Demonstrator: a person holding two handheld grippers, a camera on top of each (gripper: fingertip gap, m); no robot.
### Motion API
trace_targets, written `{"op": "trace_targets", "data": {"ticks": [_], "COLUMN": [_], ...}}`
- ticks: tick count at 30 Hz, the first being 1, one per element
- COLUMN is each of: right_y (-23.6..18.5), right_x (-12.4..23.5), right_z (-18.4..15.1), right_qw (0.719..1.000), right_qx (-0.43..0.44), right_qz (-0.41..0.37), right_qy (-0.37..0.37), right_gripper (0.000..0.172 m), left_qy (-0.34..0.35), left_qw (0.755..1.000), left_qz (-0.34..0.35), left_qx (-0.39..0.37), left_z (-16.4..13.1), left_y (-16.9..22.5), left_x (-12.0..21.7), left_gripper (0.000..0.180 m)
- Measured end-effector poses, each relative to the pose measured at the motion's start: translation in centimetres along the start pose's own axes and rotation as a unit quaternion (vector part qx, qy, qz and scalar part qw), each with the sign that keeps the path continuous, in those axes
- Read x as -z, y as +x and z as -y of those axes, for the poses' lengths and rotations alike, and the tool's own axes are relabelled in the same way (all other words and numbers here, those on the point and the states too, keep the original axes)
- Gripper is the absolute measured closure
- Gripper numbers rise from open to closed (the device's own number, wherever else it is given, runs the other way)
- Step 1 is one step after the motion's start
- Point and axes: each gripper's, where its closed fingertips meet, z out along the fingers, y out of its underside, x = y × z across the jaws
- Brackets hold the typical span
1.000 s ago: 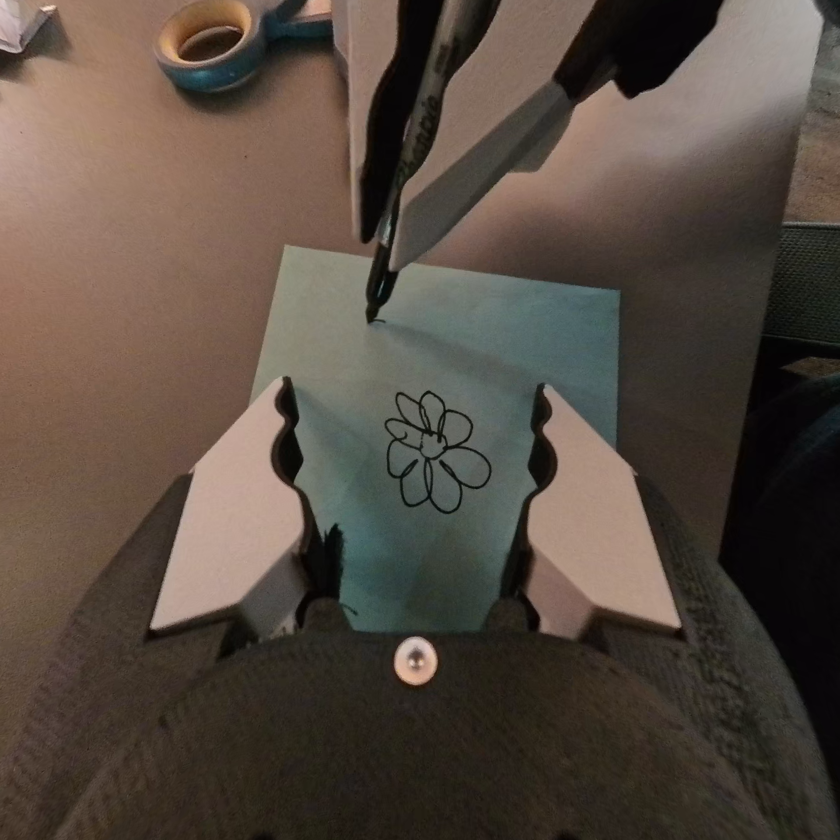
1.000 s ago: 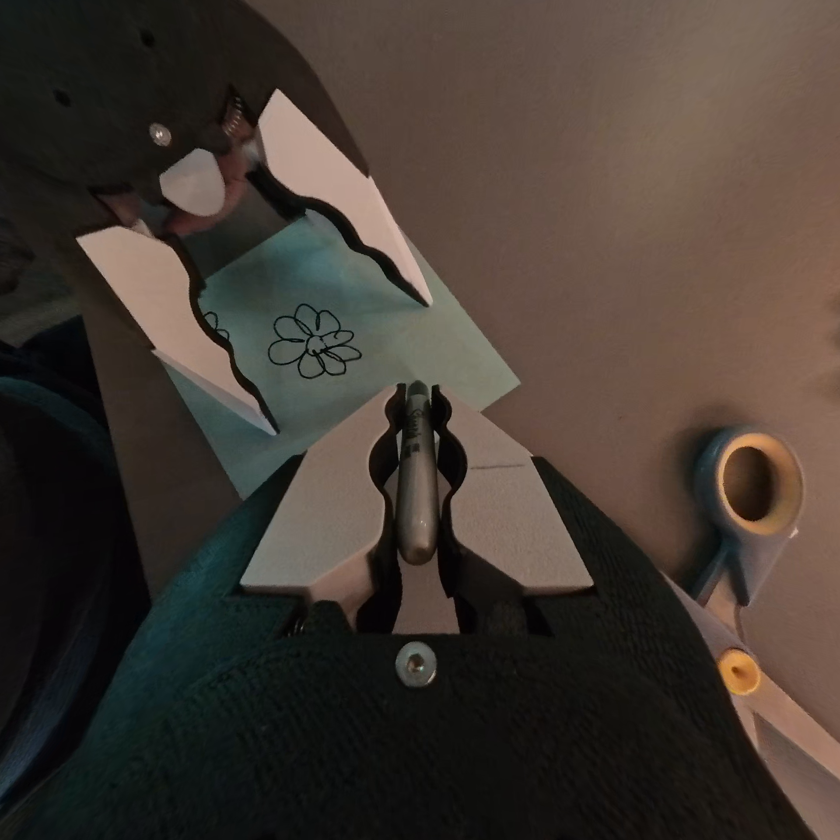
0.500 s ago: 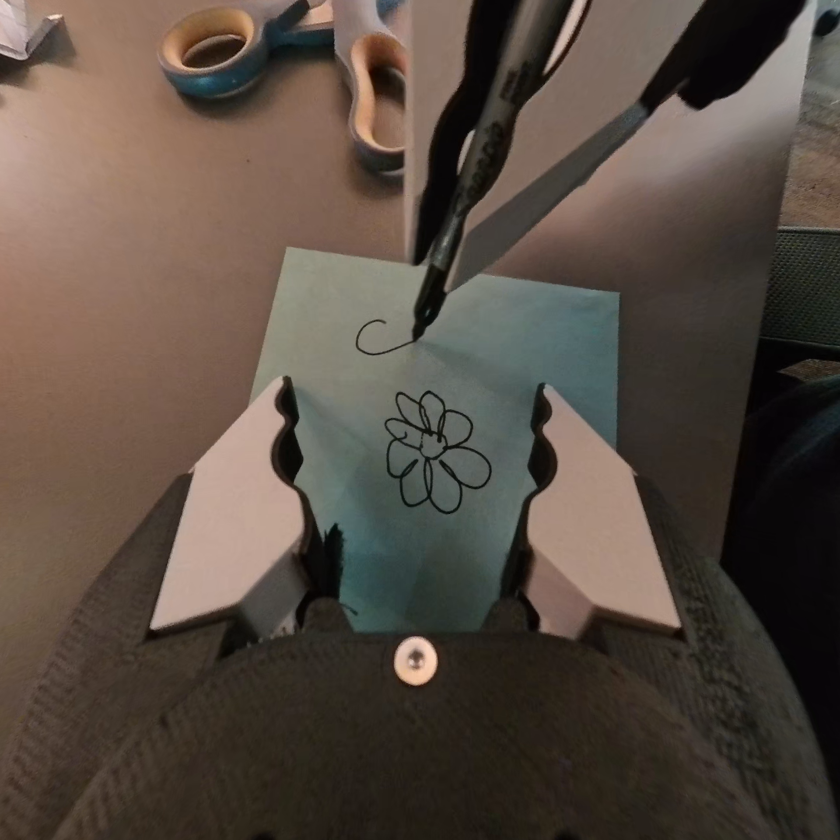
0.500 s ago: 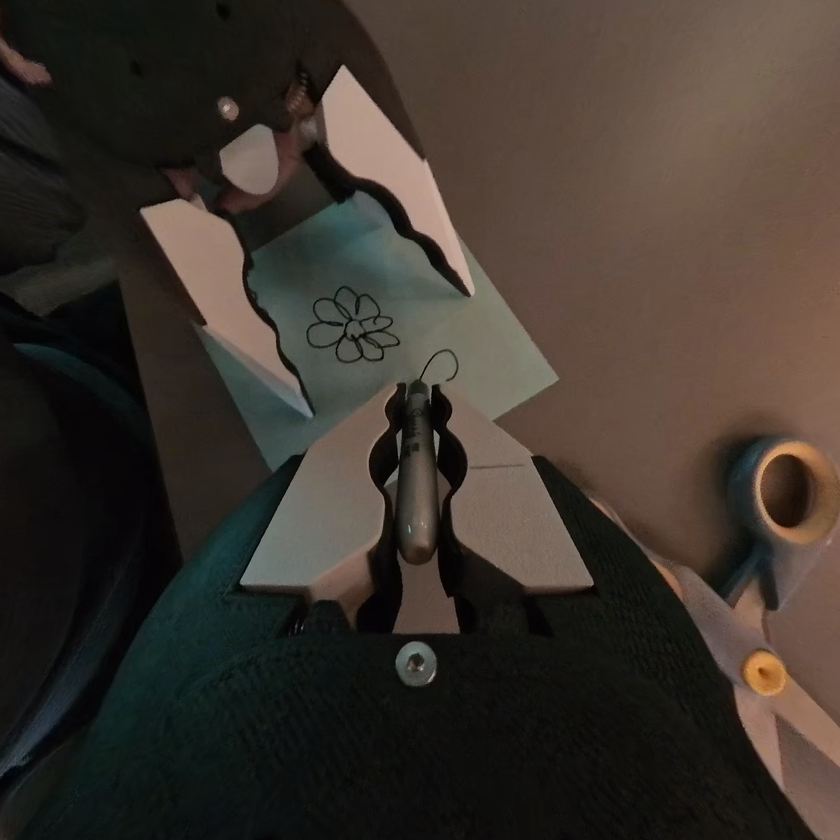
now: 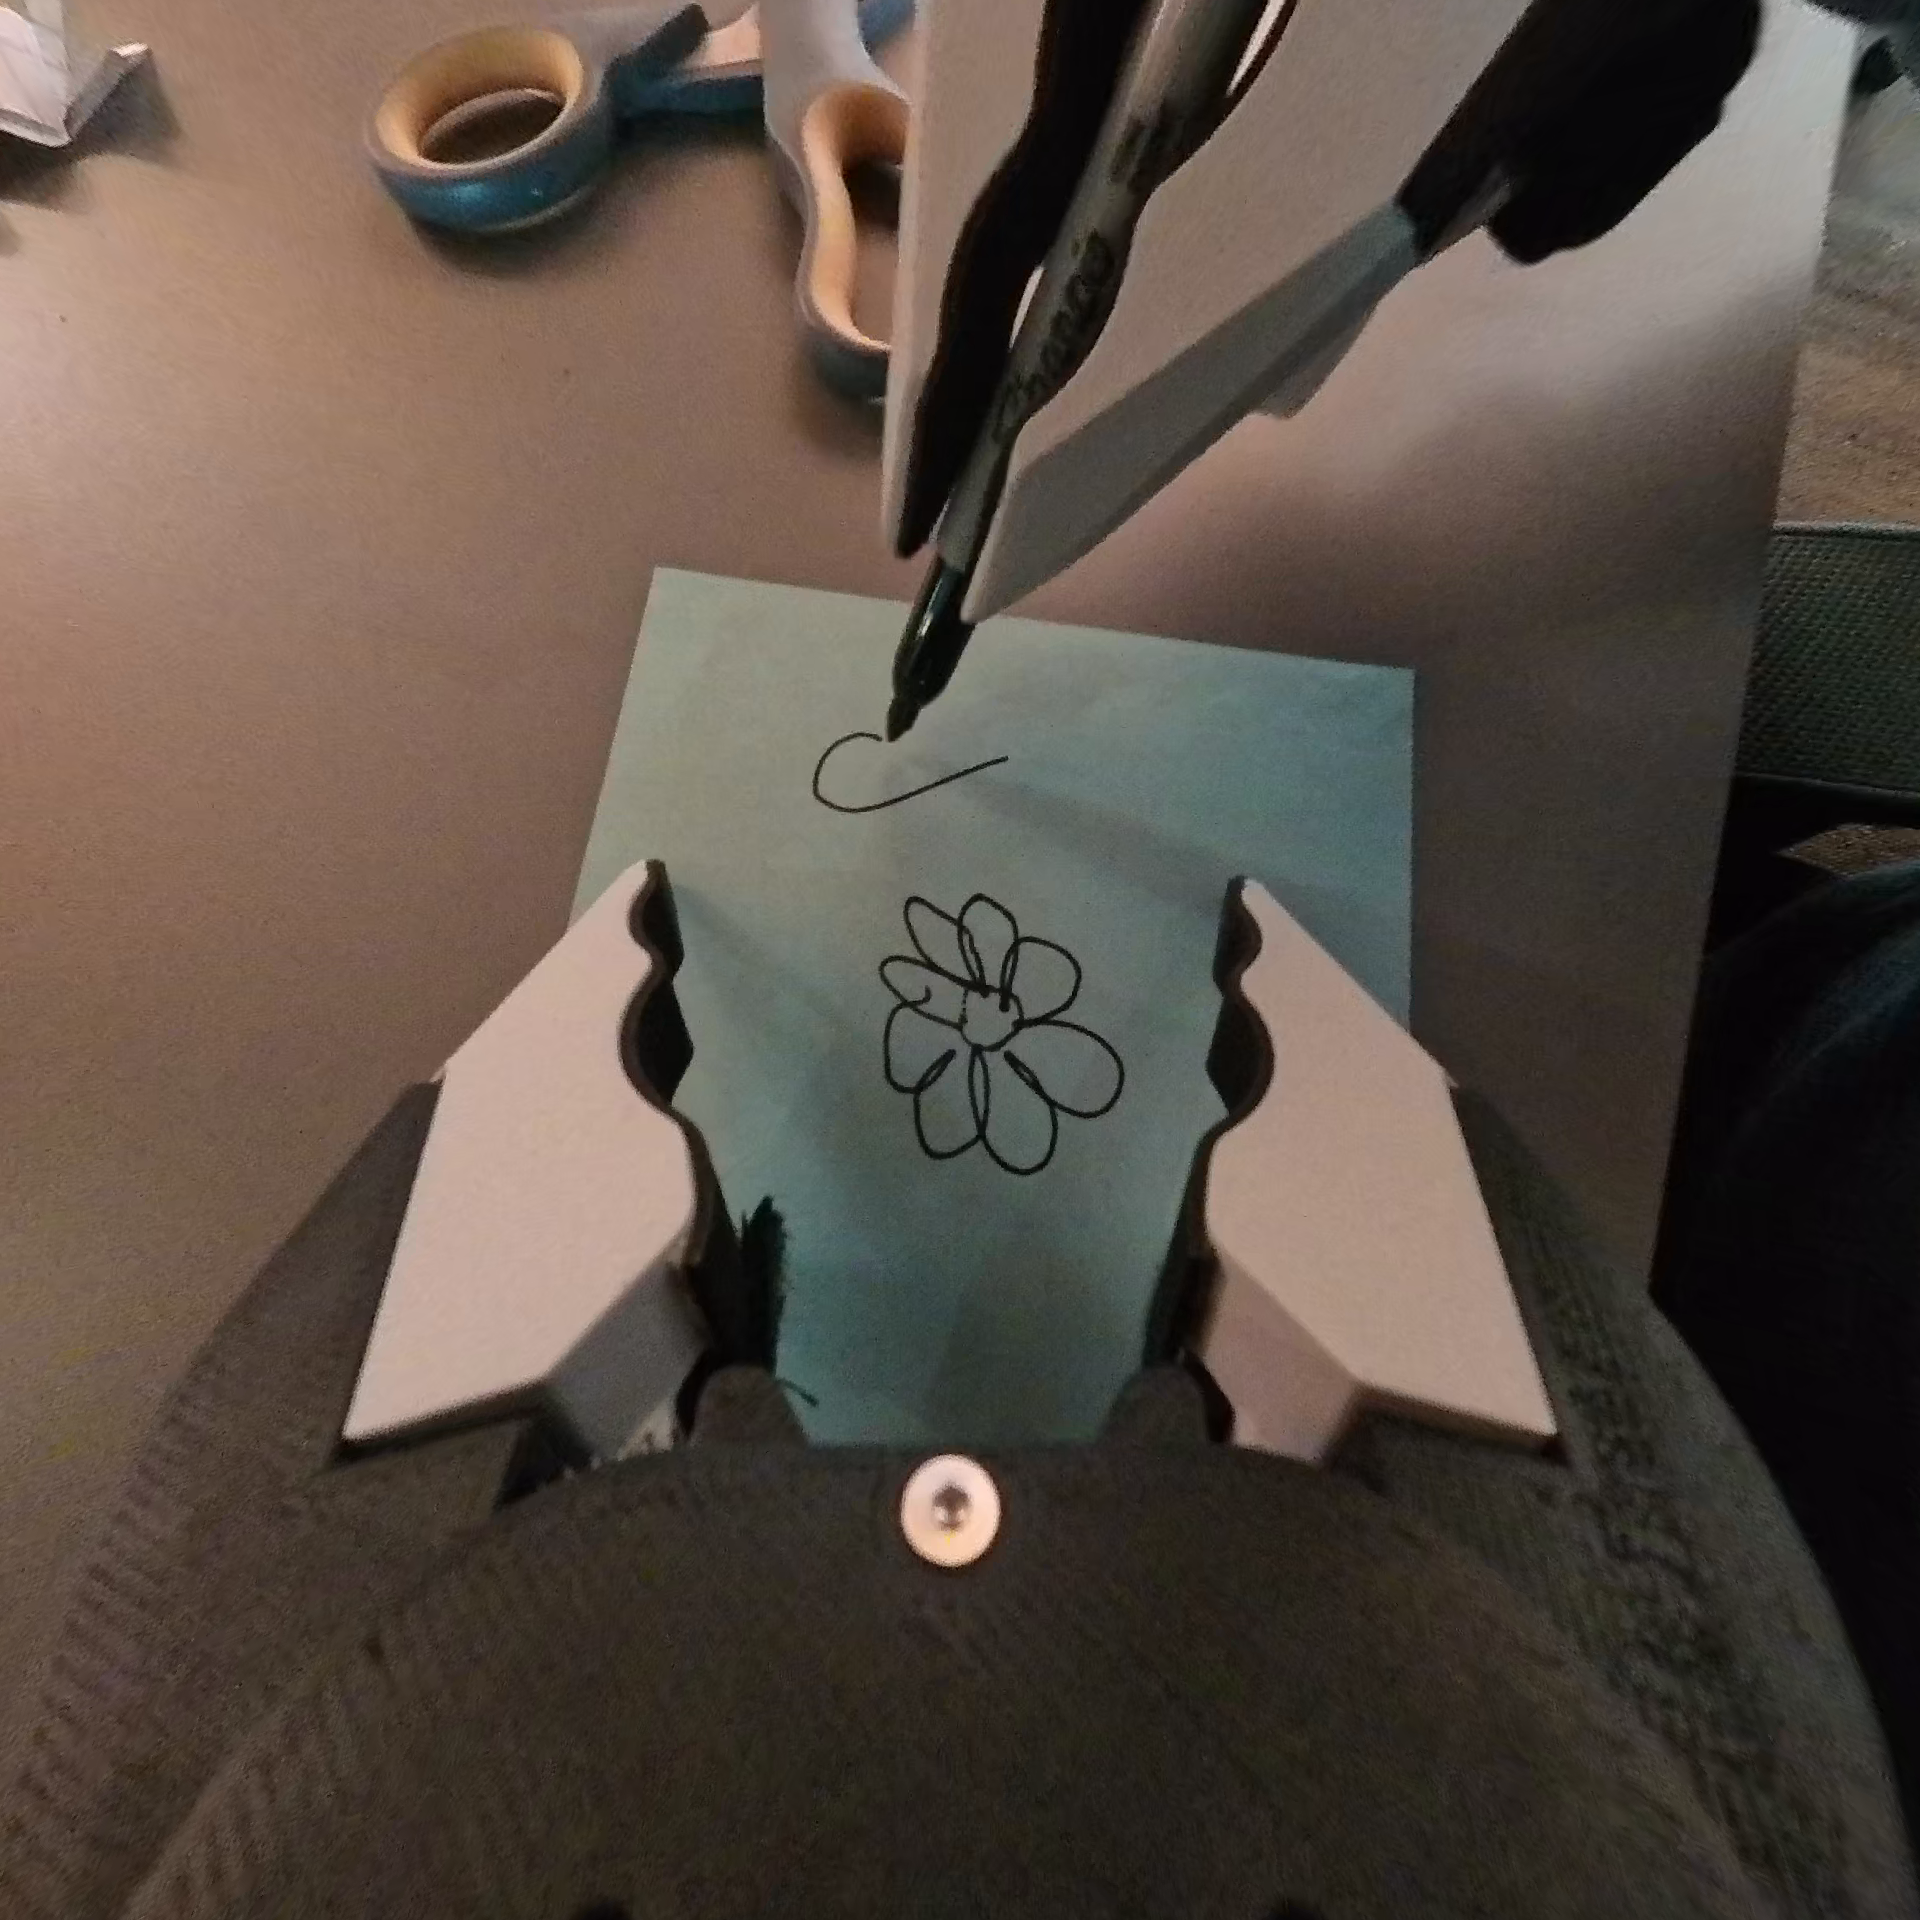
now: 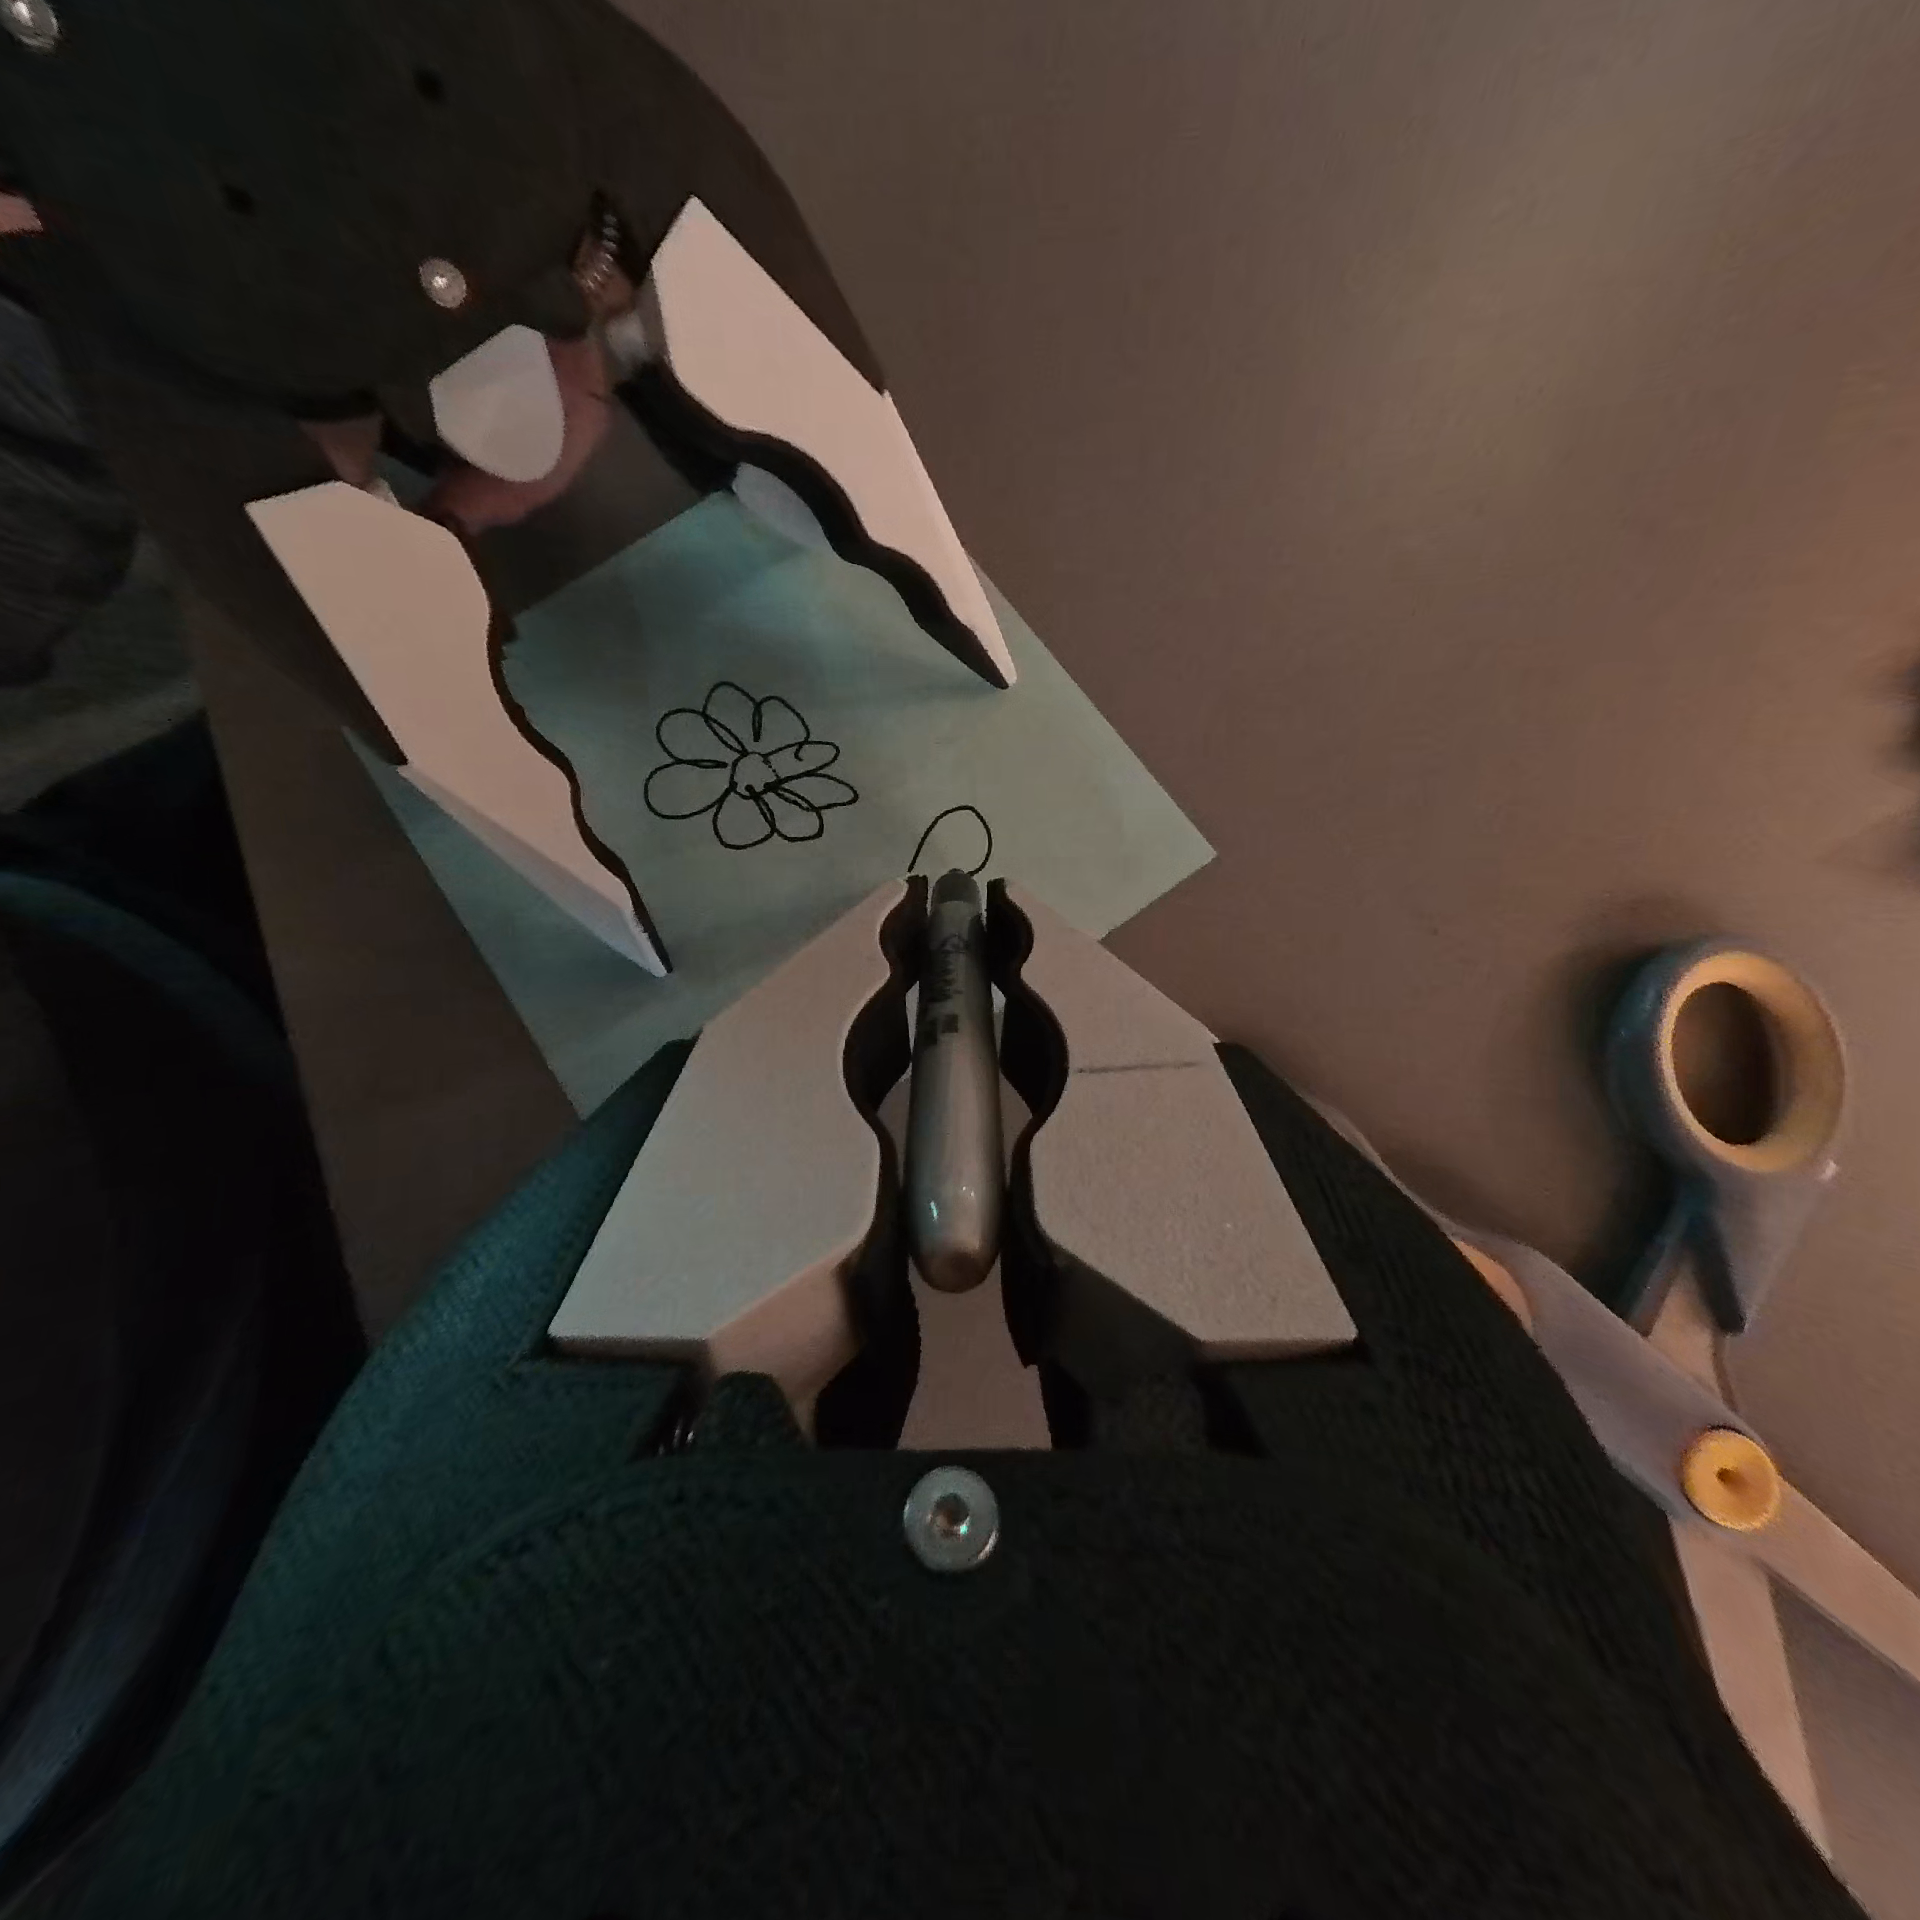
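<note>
A light blue sheet of paper point(image 5: 1195, 790) lies on the grey table, with a black flower drawing point(image 5: 992, 1049) in its middle and a fresh curved line point(image 5: 883, 779) beyond it. My left gripper point(image 5: 945, 883) is wide open; its fingertips point(image 5: 623, 904) stand over the sheet on either side of the flower, and I cannot tell whether they press on it. My right gripper point(image 6: 954, 883) is shut on a grey marker point(image 6: 948, 1091), whose black tip point(image 5: 899, 717) touches the paper at the curve's end. The sheet point(image 6: 935, 727) and the left gripper point(image 6: 821, 810) also show in the right wrist view.
Blue-handled scissors point(image 5: 499, 125) lie on the table beyond the paper; they also show at the right of the right wrist view point(image 6: 1725, 1143). A crumpled white scrap point(image 5: 52, 94) sits at the far left. The table's right edge point(image 5: 1766, 623) drops to a dark area.
The marker has drawn a hook-shaped curve on the paper, swept right, then come back to the left end of the curve. The left gripper has stayed put and open.
</note>
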Motion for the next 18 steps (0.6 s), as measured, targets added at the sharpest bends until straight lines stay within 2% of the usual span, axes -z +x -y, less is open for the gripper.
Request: {"op": "trace_targets", "data": {"ticks": [11,18], "right_y": [1.5,-0.2], "right_x": [0.5,0.8], "right_z": [-0.7,-1.1], "right_qw": [0.999,1.0], "right_qx": [-0.024,-0.024], "right_qz": [-0.026,-0.008], "right_qy": [-0.002,0.003], "right_gripper": [0.163,0.162], "left_qy": [0.004,0.003], "left_qw": [1.0,1.0], "left_qz": [0.0,0.0], "left_qx": [0.001,0.001], "left_z": [0.0,0.0], "left_y": [0.0,0.0], "left_x": [0.0,0.0], "left_gripper": [0.079,0.079]}}
